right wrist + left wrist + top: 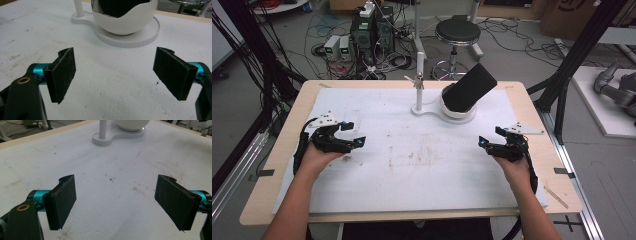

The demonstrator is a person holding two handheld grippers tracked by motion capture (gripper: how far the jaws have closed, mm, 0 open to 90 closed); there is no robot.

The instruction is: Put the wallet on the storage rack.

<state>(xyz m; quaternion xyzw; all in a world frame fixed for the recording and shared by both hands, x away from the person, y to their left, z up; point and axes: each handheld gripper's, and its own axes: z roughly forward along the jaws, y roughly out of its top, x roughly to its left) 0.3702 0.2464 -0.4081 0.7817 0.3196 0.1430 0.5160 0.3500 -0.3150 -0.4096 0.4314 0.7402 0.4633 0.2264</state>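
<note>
A white stand (439,111) with a round cup and a thin post (419,80) sits at the back middle of the white mat (412,160). A black slab-like object (469,88) leans in the cup. The stand's base (110,138) lies far ahead in the left gripper view; in the right gripper view the cup (125,21) is closer. My left gripper (353,134) rests open at the mat's left, nothing between its pads (61,202). My right gripper (489,137) rests open at the right, its pads (61,75) bare.
The wooden table edge (272,150) frames the mat. Beyond the table stand a black stool (457,35), computer boxes (372,30) and loose cables on the floor. Black frame posts (572,60) rise at the right.
</note>
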